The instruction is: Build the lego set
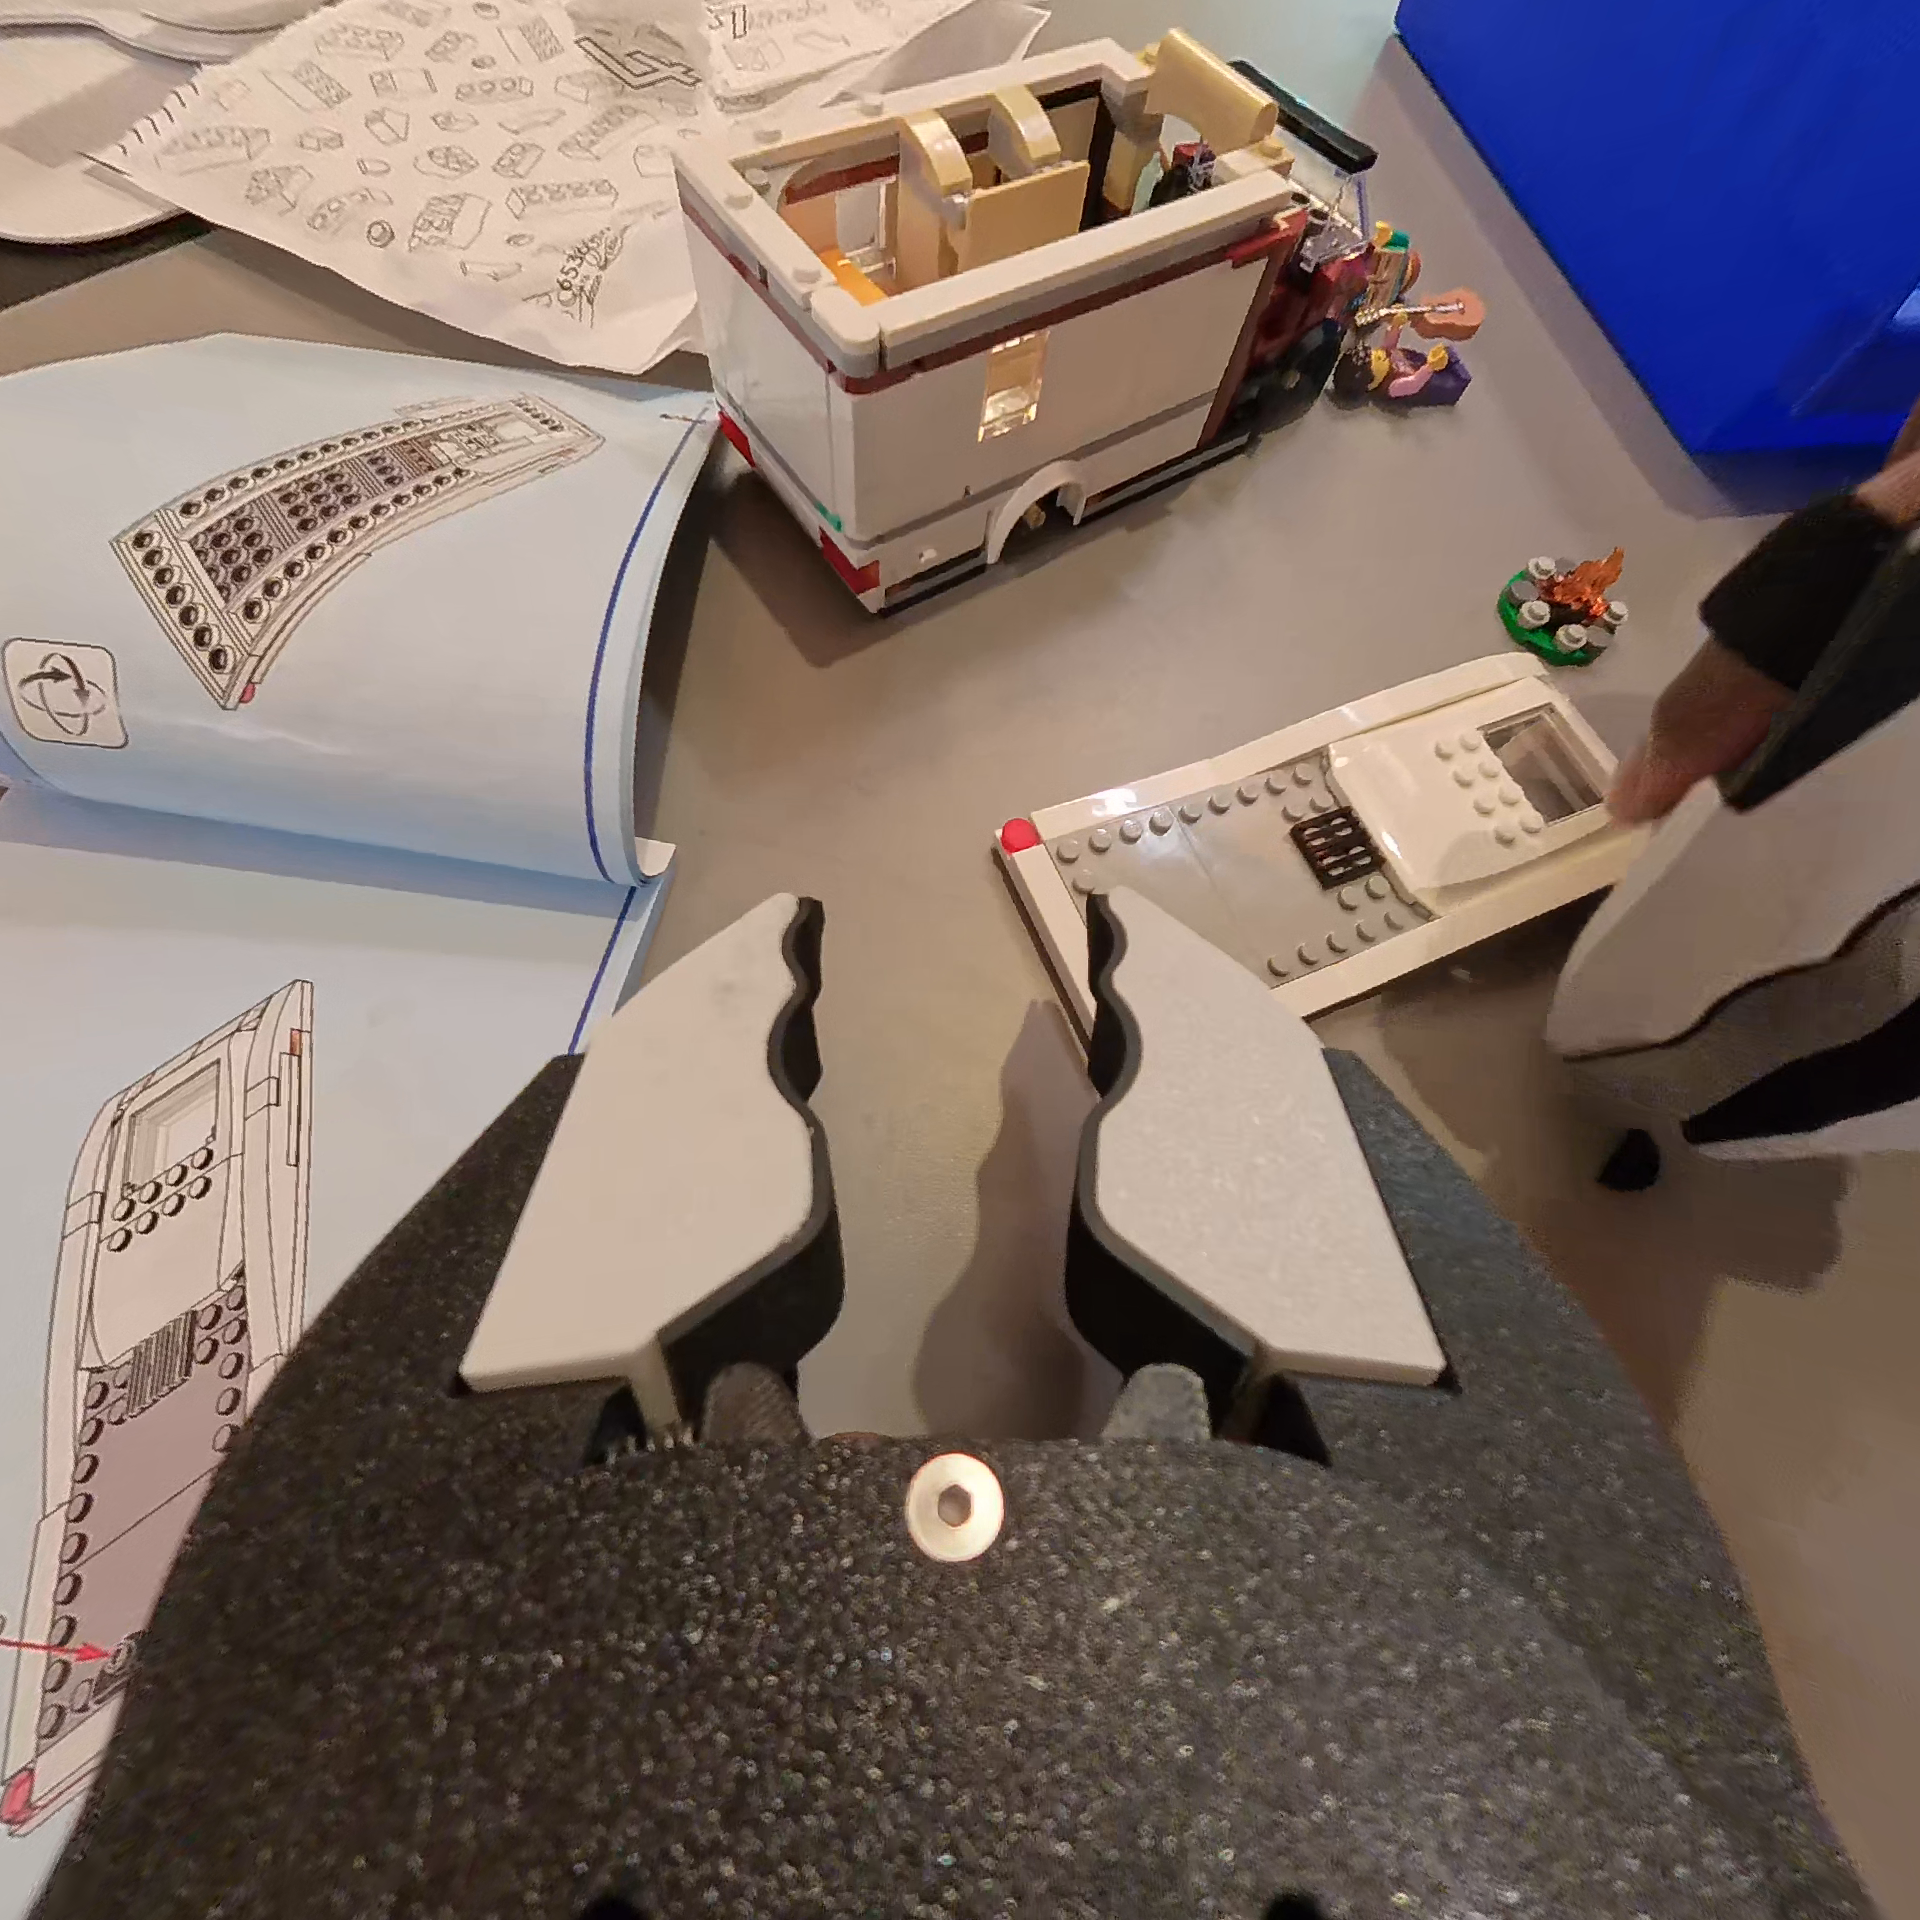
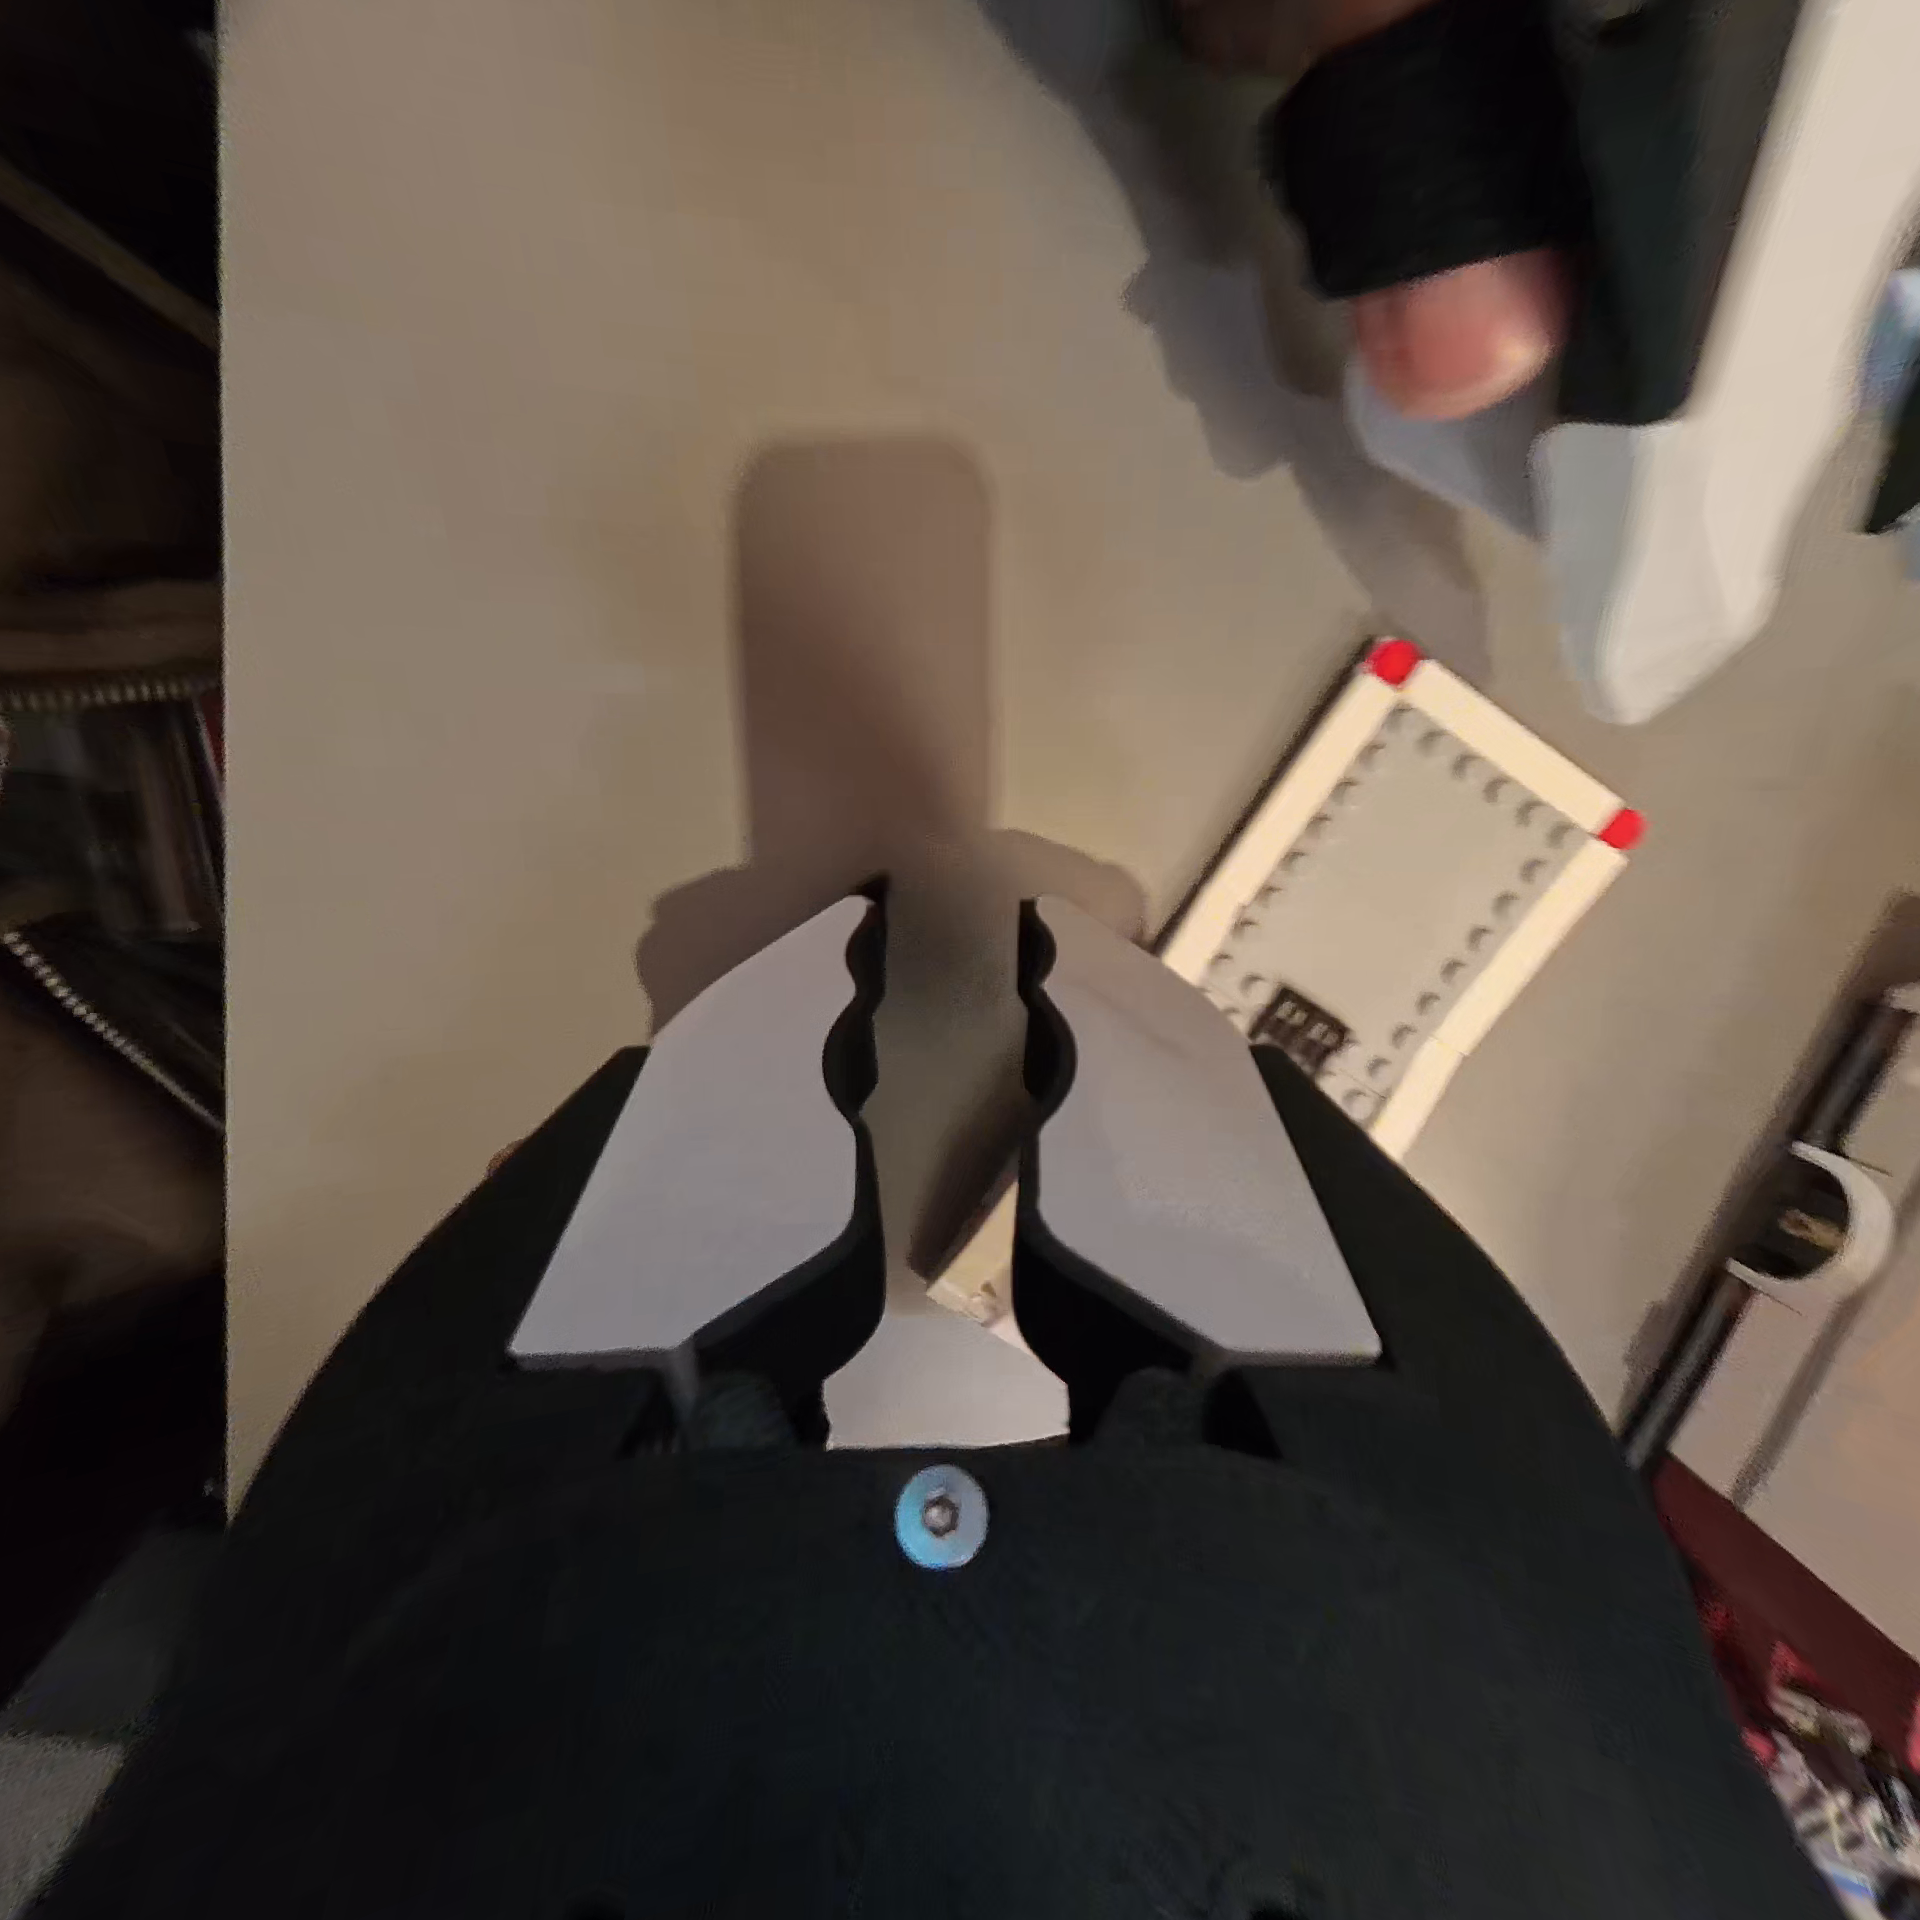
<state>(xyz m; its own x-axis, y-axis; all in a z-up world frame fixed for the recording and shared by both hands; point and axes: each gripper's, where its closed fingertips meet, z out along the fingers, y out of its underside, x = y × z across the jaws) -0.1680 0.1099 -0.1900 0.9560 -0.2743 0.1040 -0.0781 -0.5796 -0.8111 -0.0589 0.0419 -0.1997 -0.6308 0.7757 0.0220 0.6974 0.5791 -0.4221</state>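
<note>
table (image 1: 894,748): grey top, carrying everything below; in the right wrist view its left edge is running beside dark clutter.
blue box (image 1: 1662,197): standing at the far right corner, well apart from both grippers.
booklet (image 1: 291,644): lying open at the left, one page curling upward, its drawings showing a studded roof panel; its near corner is sitting just beside the left gripper's left finger.
loose sheets (image 1: 395,156): lying behind the booklet, printed with brick outlines.
camper body (image 1: 977,343): white brick-built shell with a dark red stripe, open at the top, tan parts showing inside; standing well ahead of the left gripper.
roof panel (image 1: 1320,831): white and grey studded plate with a black grille, a clear window and red corner studs, lying flat on the table to the right of centre; its near-left corner is passing under the left gripper's right finger (image 1: 1174,1018).
left gripper (image 1: 951,914): hovering over bare table, fingers standing wide apart and gripping nothing.
right gripper (image 2: 951,914): hanging above the table with the panel's end lying below its right finger; fingers standing a little apart, only table and shadow showing between the tips. Blurred at the right edge of the left wrist view, with a person's hand (image 1: 1704,727) on it.
figures (image 1: 1403,322): small colourful toy people sitting beside the camper's front.
campfire (image 1: 1564,613): tiny green disc with grey stones and orange flame, sitting just beyond the panel's far end.
</note>
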